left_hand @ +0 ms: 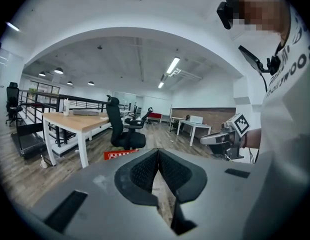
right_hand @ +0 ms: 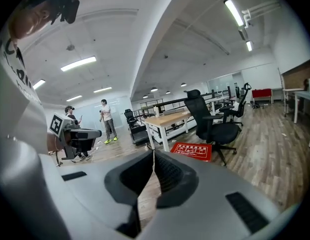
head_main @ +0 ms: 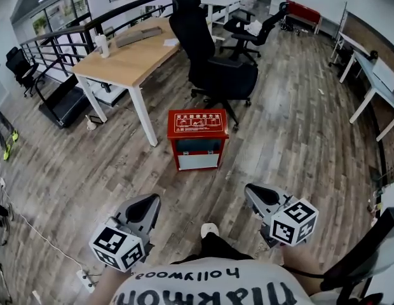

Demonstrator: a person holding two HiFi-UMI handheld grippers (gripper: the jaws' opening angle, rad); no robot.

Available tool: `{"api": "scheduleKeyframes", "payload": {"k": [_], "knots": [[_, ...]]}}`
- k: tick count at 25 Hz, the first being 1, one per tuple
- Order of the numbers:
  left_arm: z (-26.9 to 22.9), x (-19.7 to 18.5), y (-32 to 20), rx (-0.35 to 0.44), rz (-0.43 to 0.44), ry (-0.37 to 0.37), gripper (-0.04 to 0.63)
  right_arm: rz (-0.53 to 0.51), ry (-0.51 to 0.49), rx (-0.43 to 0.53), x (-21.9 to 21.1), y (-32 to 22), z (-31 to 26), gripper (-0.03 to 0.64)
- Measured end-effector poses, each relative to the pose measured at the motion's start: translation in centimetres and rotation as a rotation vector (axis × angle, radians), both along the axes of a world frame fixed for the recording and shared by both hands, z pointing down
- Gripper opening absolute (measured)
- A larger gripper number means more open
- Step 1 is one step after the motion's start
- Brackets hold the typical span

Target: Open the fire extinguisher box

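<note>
A: Light?
B: Bright, even. Ceiling tube lights [right_hand: 235,11] overhead; soft shadows under the desk [head_main: 130,56].
A: Quality?
B: Strong fisheye bending at edges, black corners in both gripper views; near foreground slightly soft.

Fire extinguisher box [head_main: 197,140] on floor [head_main: 292,126] beside desk [head_main: 130,56], well apart from left tool [head_main: 146,207] and right tool [head_main: 257,194].

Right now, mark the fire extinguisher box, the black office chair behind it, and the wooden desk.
fire extinguisher box [head_main: 197,123]: head view, on its red top panel.
black office chair [head_main: 230,76]: head view, on the seat.
wooden desk [head_main: 130,53]: head view, on the bare desktop.
</note>
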State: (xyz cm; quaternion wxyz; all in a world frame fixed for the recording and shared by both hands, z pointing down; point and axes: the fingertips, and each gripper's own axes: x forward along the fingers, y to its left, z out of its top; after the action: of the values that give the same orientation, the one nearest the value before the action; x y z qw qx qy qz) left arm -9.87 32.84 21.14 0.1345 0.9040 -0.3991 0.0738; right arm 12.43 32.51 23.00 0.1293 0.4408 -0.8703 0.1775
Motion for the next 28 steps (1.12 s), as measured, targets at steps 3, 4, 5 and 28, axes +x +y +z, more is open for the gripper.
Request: {"api": "scheduleKeyframes", "payload": {"k": [3, 4, 5, 28], "knots": [[1.3, 1.3, -2.8, -0.038, -0.004, -0.001, 0.006, -0.006, 0.012, -0.037, 1.5, -2.4, 1.4, 0.012], [1.6, 1.8, -3.8, -0.051, -0.005, 0.003, 0.006, -0.008, 0.015, -0.051, 1.9, -3.3, 1.9, 0.012], [1.8, 2.4, -4.8, -0.062, -0.006, 0.007, 0.006, -0.011, 0.017, -0.065, 2.3, -4.1, 2.4, 0.012], [5.1, 2.1, -19.1, -0.173, -0.119, 0.023, 0.006, -0.124, -0.009, -0.237, 2.3, -17.9, 7.9, 0.012]]}}
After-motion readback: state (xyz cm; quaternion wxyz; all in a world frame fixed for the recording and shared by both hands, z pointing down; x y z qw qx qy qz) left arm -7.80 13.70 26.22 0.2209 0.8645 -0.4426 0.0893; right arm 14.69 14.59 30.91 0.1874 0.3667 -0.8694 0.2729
